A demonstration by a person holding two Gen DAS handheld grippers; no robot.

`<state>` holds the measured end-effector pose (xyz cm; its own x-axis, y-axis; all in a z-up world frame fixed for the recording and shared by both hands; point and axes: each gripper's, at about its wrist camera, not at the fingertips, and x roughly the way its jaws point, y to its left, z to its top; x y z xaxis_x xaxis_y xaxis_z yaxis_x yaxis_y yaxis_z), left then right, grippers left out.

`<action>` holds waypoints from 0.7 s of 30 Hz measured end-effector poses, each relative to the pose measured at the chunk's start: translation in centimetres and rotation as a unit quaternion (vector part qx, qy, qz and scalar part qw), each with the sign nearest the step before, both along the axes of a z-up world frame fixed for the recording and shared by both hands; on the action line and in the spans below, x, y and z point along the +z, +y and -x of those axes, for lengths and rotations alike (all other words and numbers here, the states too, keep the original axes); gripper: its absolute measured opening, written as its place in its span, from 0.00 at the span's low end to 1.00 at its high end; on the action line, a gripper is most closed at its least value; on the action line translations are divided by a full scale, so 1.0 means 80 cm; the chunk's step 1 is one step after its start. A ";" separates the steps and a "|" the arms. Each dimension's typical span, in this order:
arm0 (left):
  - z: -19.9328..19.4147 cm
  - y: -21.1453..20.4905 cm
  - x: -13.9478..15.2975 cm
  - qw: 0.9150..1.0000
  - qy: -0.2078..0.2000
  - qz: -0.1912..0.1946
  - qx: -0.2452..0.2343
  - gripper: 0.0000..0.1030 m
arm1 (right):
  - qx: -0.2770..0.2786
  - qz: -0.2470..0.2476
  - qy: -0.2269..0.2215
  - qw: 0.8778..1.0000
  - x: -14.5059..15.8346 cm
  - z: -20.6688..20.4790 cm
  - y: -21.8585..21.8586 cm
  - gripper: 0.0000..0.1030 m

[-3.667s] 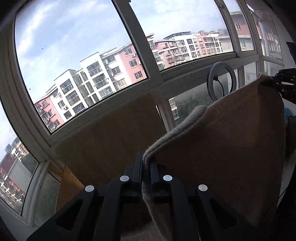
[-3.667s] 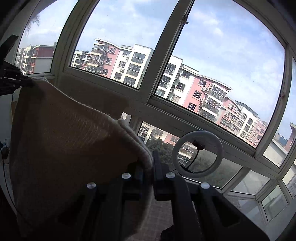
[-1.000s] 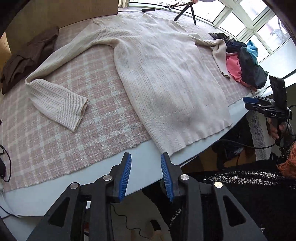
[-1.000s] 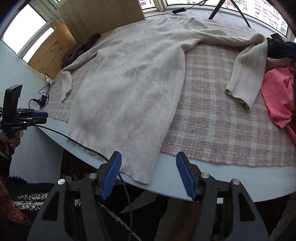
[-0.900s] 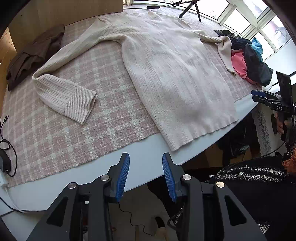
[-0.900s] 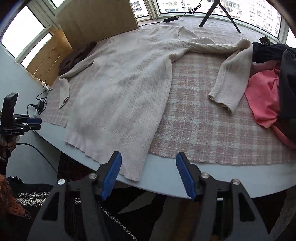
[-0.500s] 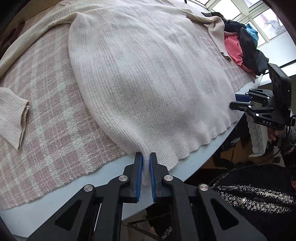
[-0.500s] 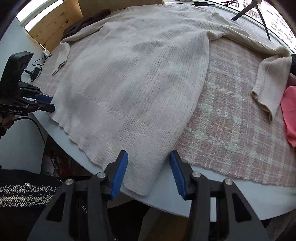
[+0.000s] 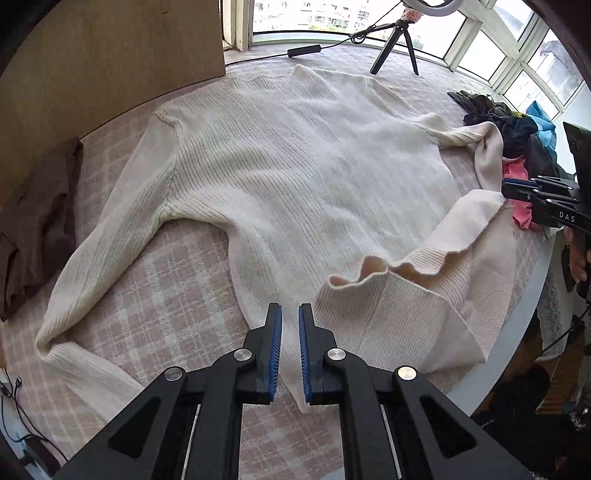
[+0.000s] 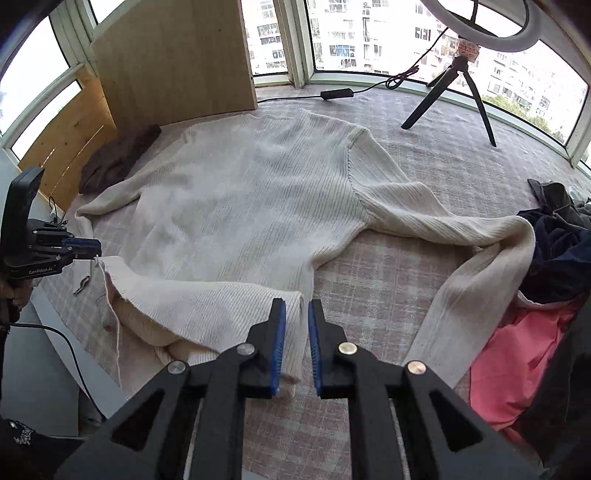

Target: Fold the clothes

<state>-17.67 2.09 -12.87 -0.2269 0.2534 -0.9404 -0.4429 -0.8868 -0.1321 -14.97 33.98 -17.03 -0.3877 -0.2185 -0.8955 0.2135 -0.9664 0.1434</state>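
Daylight pours through a curved bay of windows (image 10: 369, 37), apartment blocks (image 10: 373, 33) beyond. A pink plaid cloth (image 10: 388, 280) covers the rounded table (image 9: 517, 332). A wooden board (image 10: 173, 55) leans by the glass, and a ring light's tripod (image 10: 454, 92) stands at the far edge, its cable (image 10: 369, 88) trailing along the sill

My left gripper (image 9: 290, 347) is matte black plastic, with two angular fingers lined in ribbed blue pads (image 9: 275, 354) and four round silver screws across its linkage arms. My right gripper (image 10: 295, 345) is built the same: black arms, blue pads (image 10: 277, 350), and screw heads running from silver to brassy. From the other side, each shows a black block on top and white lettering on its side, "DAS" on the right, "GenRobot.AI" on the left.
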 end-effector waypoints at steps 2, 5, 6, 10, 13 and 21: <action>-0.015 -0.012 0.010 1.000 0.002 -0.008 0.002 0.07 | -0.004 0.017 -0.011 1.000 -0.007 0.000 0.011 0.20; -0.046 -0.005 0.015 1.000 -0.001 -0.021 -0.016 0.16 | 0.006 0.032 -0.007 0.999 -0.010 -0.022 0.020 0.41; -0.055 0.001 0.015 0.999 -0.004 -0.025 -0.023 0.20 | 0.009 0.032 -0.010 0.999 -0.013 -0.028 0.021 0.42; -0.062 0.048 -0.002 0.997 0.001 -0.001 -0.073 0.21 | 0.018 0.021 -0.020 0.999 -0.029 -0.042 0.022 0.42; -0.053 0.088 -0.028 0.993 -0.002 0.032 -0.113 0.21 | 0.021 0.022 -0.029 0.999 -0.041 -0.039 0.025 0.42; -0.029 0.126 -0.066 0.985 -0.008 0.049 -0.164 0.05 | 0.022 0.027 -0.027 0.999 -0.038 -0.040 0.047 0.42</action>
<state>-15.38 12.14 -18.19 -0.1338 0.2192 -0.9665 -0.7060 -0.7055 -0.0623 -11.75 37.71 -20.10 -0.3273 -0.2836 -0.9014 0.2466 -0.9465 0.2082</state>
